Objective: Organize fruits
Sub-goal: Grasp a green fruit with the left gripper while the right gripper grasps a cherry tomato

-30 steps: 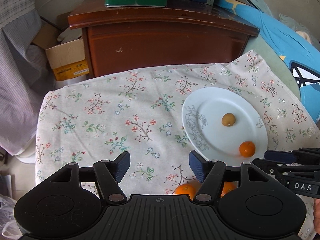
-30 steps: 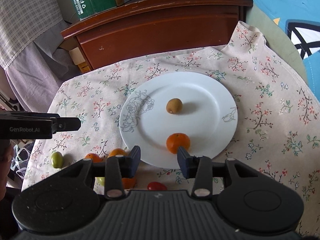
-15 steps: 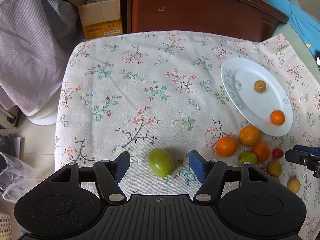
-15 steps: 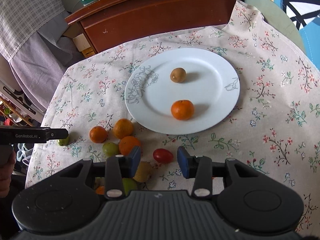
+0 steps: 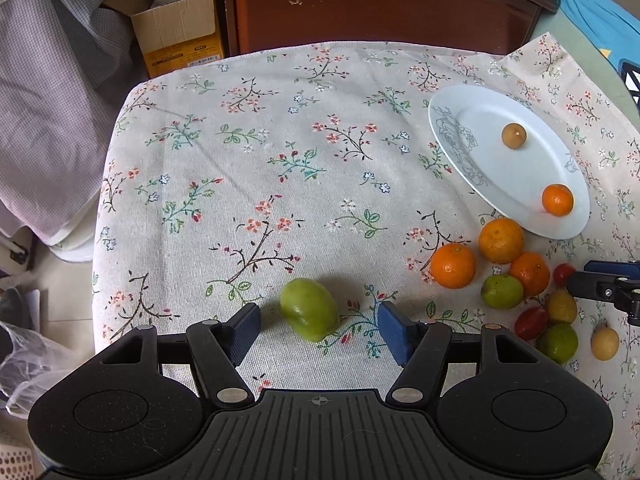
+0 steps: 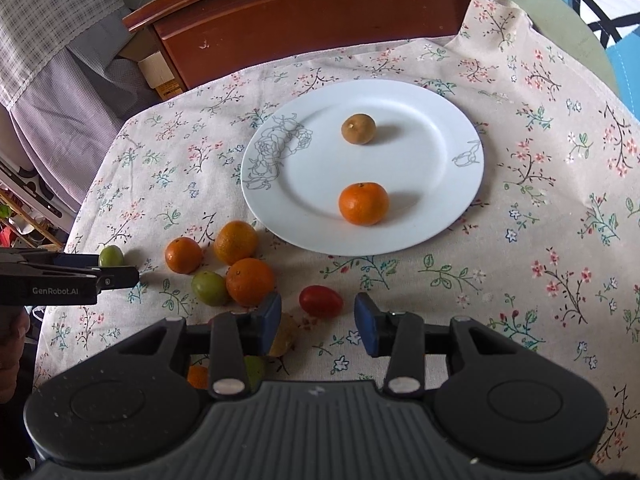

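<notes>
A green fruit (image 5: 308, 314) lies on the flowered tablecloth (image 5: 280, 140), apart from the other fruit. My left gripper (image 5: 318, 318) hangs over it; its jaws are closing, with the fruit between the pads and a gap on both sides. My right gripper (image 6: 318, 316) is open with a red tomato (image 6: 321, 301) just beyond its fingertips, untouched. The white plate (image 6: 440, 200) holds an orange (image 6: 363, 203) and a brown fruit (image 6: 358, 129). Loose oranges (image 6: 235, 242), green fruits and small yellow ones sit in a cluster left of the tomato.
A dark wooden cabinet (image 5: 380, 4) stands behind the table, with a cardboard box (image 5: 180, 36) and hanging checked cloth (image 5: 52, 80) to its left. The table edge drops off on the left. A blue cushion (image 6: 592, 8) lies at the back right.
My left gripper tipped down and sank from facing the plate to straddling the green fruit. The right view drew back from the plate's edge, bringing the red tomato out ahead of its fingers.
</notes>
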Tool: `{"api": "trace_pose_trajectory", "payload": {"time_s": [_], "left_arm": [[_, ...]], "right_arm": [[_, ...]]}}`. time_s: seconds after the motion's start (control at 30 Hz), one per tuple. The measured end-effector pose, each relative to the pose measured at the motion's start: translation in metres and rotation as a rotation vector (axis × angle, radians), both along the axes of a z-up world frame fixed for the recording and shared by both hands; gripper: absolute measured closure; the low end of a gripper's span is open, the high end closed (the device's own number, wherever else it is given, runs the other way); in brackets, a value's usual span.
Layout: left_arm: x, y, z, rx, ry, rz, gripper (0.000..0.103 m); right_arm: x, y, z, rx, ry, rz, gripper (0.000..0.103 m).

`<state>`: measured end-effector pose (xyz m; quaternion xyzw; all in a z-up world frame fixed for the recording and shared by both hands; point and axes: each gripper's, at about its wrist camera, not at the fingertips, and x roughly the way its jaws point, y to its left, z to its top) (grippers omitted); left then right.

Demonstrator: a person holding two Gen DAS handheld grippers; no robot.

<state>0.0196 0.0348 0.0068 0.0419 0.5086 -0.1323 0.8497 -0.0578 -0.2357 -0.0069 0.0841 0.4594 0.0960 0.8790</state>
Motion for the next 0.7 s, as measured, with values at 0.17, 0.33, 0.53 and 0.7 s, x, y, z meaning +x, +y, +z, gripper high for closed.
{"api": "trace_pose_trajectory", "payload": {"time_s": [0.17,0.33,0.53,0.7], "left_arm": [[-0.0012,-0.0021,-0.0003,0.008,-0.013,-0.013,0.041],[-0.0015,-0.006,-0.0016,0.026,-0.026,-0.023,0.042],[-0.0032,-0.009,-0.003,0.045,-0.04,-0.035,0.042],[-0.0031,-0.0081,-0.0018,0.03,-0.045,-0.029,0.049]], "right_arm": [[0.0009,0.0008,-0.0005,0.01,0.001,0.003,0.063],[0.0015,0.0004,-0.0003,0.026,0.008,0.003,0.064],[0.0015,0.0055,-0.0006,0.026,0.012,0.016,0.063],[0.0017,-0.0024,0.0006,0.029,0.007,-0.04,0.063]]}}
